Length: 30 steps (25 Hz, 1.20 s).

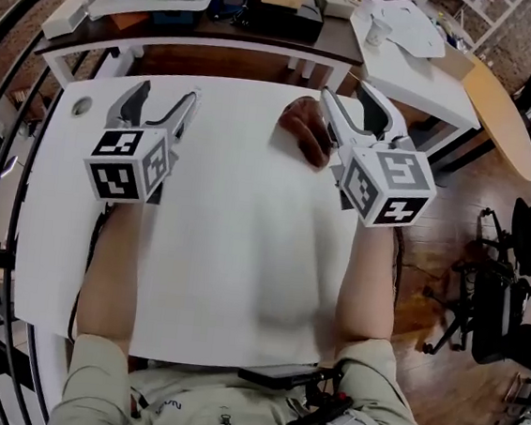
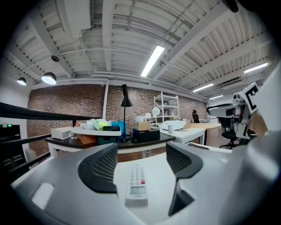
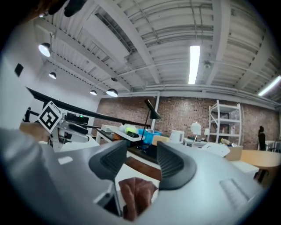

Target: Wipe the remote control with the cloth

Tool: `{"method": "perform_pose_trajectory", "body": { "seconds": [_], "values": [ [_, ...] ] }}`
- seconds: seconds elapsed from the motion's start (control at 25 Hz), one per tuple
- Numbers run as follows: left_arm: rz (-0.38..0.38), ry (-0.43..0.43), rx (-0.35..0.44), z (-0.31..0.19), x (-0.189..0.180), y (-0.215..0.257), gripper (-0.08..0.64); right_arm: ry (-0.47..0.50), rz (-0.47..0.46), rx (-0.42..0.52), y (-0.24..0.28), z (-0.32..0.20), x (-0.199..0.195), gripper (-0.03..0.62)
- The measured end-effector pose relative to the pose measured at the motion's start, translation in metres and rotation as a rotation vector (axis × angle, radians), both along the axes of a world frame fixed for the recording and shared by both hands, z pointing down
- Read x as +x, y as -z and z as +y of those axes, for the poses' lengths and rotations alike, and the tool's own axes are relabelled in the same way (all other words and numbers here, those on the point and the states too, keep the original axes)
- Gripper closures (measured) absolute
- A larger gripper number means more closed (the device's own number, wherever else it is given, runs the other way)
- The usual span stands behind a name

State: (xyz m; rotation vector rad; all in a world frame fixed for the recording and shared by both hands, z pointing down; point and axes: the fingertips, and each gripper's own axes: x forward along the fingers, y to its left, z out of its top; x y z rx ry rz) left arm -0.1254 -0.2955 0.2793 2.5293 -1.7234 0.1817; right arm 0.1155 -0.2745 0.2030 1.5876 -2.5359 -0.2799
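The left tongs (image 1: 169,95) (image 2: 141,159) are spread and grip nothing. The white remote (image 2: 137,184) lies flat on the worktop (image 1: 242,252) between and just ahead of their tips, clear of both pads. The right tongs (image 1: 347,95) (image 3: 137,160) are also spread. The brown cloth (image 1: 303,131) (image 3: 136,191) lies bunched on the worktop, low between them near their base and against their inner side. Neither pad presses on it. The two tongs stand well apart.

One remote (image 2: 137,184), one cloth (image 1: 304,131), two tools (image 1: 164,97) (image 1: 347,95)
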Motion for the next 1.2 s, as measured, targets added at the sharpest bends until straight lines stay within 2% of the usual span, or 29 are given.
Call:
{"method": "perform_pose_trajectory", "body": {
  "seconds": [0.12,0.24,0.44,0.6,0.68,0.84,1.0,1.2],
  "values": [
    [-0.005,-0.006,-0.056,-0.012,-0.002,-0.024,0.209,0.005,0.025,-0.055,-0.014,-0.018,0.003,0.37],
    [-0.056,-0.016,-0.123,-0.025,-0.005,-0.045,0.184,0.009,0.08,-0.121,-0.037,-0.031,0.003,0.345],
    [-0.151,-0.069,-0.247,-0.026,0.002,-0.085,0.184,0.02,0.179,-0.248,-0.083,-0.042,0.003,0.334],
    [-0.177,-0.084,-0.299,-0.028,0.004,-0.099,0.184,0.053,0.215,-0.334,-0.11,-0.046,0.003,0.334],
    [-0.184,-0.092,-0.328,-0.029,0.005,-0.104,0.184,0.07,0.236,-0.377,-0.122,-0.045,0.002,0.314],
    [-0.206,-0.107,-0.425,-0.033,0.004,-0.116,0.184,0.09,0.247,-0.446,-0.139,-0.045,0.002,0.288],
    [-0.266,-0.093,-0.467,-0.034,0.002,-0.121,0.188,0.083,0.247,-0.478,-0.148,-0.047,0.005,0.288],
    [-0.253,-0.119,-0.51,-0.036,0.005,-0.124,0.192,0.112,0.247,-0.527,-0.159,-0.045,0.005,0.276]
  ]
}}
